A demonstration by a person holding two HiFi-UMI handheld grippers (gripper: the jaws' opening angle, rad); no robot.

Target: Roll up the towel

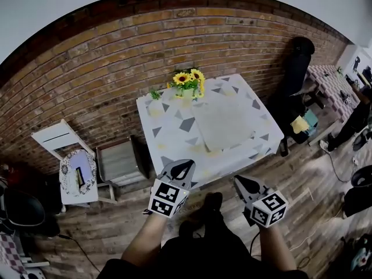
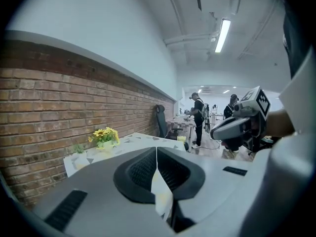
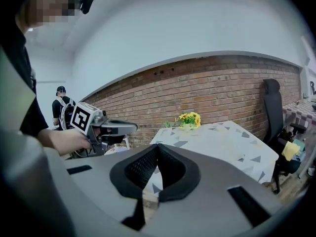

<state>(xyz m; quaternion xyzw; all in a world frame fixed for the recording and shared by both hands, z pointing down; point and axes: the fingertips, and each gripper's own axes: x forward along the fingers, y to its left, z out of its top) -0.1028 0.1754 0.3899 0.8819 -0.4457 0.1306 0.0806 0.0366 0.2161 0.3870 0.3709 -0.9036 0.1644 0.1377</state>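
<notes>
A red brick wall (image 1: 116,57) runs behind one square table (image 1: 160,127) that stands on a wooden plank floor (image 1: 302,179). The table is covered in white with scattered grey triangles. On its right half lies the single towel (image 1: 224,124), a pale, soft-looking square, spread flat and not rolled at all. At the far edge we count one bunch of yellow sunflowers (image 1: 189,79) and, to its left, one small green plant (image 1: 154,93).

Nearer to us, two forearms reach forward side by side, one hand wrapped round each gripper. The left gripper (image 1: 189,163) points at the table's near edge and tips slightly downward. The right gripper (image 1: 238,179) is held beside it at much the same slant, a little short of that edge. Neither touches the towel.

Each gripper is a smooth grey shell with black ribbed pads and carries one cube of black-and-white square markers. Both pairs of jaws are pressed fully together with nothing between them (in each gripper's own view the pads meet in a thin line).

Further out, one white slatted chair (image 1: 58,138) stands left of the table and one black office chair (image 1: 296,63) stands by the wall on the right. In the left gripper view we make out two people (image 2: 198,113) standing far down the room.
</notes>
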